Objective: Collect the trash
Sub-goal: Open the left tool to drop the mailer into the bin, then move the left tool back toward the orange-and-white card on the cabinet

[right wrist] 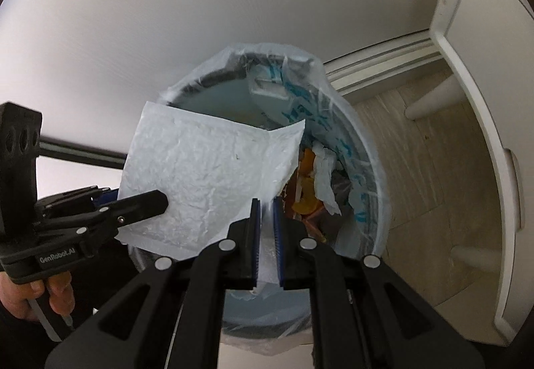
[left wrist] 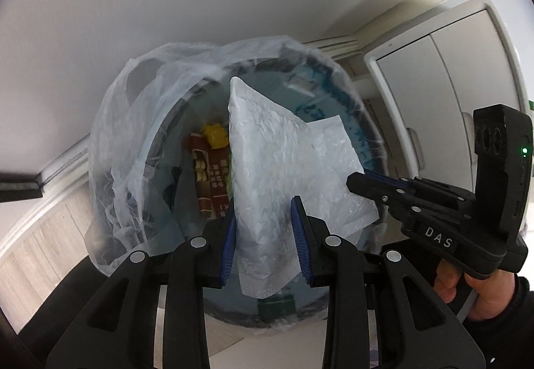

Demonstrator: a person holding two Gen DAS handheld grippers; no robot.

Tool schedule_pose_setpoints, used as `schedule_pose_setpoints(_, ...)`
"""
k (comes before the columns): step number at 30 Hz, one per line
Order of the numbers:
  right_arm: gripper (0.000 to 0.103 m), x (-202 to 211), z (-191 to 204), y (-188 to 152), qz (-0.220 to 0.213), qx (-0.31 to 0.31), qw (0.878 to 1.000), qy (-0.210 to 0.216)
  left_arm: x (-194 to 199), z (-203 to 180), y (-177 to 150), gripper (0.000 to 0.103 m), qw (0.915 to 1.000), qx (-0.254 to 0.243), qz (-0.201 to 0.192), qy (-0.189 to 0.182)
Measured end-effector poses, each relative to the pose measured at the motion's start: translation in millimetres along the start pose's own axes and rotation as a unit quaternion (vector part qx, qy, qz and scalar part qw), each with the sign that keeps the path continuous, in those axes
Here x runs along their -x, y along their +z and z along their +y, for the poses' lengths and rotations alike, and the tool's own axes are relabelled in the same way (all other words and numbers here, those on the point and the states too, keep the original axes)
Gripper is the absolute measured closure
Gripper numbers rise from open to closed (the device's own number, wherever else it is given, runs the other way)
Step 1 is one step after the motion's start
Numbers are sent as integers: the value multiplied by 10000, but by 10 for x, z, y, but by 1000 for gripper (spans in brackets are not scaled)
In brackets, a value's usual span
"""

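A crumpled white paper sheet hangs over the mouth of a round bin lined with a clear plastic bag. My left gripper has its jaws parted around the sheet's lower part, with the sheet loose between them. My right gripper is shut on the sheet's right corner, above the bin. Inside the bin lie a red and yellow wrapper, orange peel and tissue. Each gripper shows in the other's view: the right one, the left one.
A white wall fills the background. A white cabinet on legs stands right of the bin on a wood-look floor. A white baseboard runs along the wall.
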State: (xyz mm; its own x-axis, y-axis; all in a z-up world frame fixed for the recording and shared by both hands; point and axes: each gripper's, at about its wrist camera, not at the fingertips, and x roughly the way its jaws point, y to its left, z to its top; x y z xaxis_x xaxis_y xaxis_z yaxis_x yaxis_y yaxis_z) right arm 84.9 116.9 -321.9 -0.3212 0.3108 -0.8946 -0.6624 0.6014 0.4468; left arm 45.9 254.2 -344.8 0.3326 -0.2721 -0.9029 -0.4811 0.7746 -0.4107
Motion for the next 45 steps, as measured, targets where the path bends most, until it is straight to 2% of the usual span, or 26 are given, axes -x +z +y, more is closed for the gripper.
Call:
schedule_pose_setpoints(6, 93, 10, 91, -40, -36, 181, 9997, -155, -35, 10, 15, 70, 10000, -13, -29, 45)
schedule_pose_setpoints(9, 88, 75, 160, -74, -181, 355, 9987, -329, -3, -44, 11, 55, 9998, -104, -131, 97)
schedule_pose_setpoints(11, 77, 150, 237, -103, -204, 405, 9981, -406, 35, -44, 17, 44, 9995, -147, -214, 154)
schedule_pose_setpoints(13, 47, 218, 266, -133, -246, 456, 9975, -471, 87, -51, 17, 37, 9991, -174, -301, 224)
schedule_pose_setpoints(15, 36, 304, 309, -169, -335, 530, 9965, -548, 140, -53, 5, 34, 9987, -174, -384, 290)
schedule_pose_setpoints(17, 32, 385, 329, -208, -382, 586, 9956, -628, 181, -54, -8, 29, 9983, -151, -459, 327)
schedule_pose_setpoints(19, 16, 477, 334, -231, -460, 592, 9947, -702, 258, -34, -4, 23, 9979, -109, -529, 351)
schedule_pose_setpoints(20, 12, 549, 336, -251, -542, 596, 9941, -728, 297, -38, -2, 21, 9977, -80, -566, 355)
schedule_pose_setpoints(23, 10, 739, 326, -284, -667, 560, 9936, -723, 413, -71, -22, 11, 9970, -14, -686, 349)
schedule_pose_setpoints(26, 7, 987, 322, -326, -906, 515, 9921, -705, 551, -124, -59, 7, 9965, -6, -777, 319)
schedule_pose_setpoints(29, 7, 1167, 310, -387, -1117, 511, 9898, -717, 645, -189, -94, 6, 9970, 20, -777, 62)
schedule_pose_setpoints(34, 7, 1528, 265, -493, -1472, 311, 9863, -682, 868, -393, -140, 6, 9945, -264, -985, 238)
schedule_pose_setpoints(45, 7, 2234, 160, -661, -2306, -68, 9707, -672, 1354, -921, -99, 6, 9852, -844, -1466, 275)
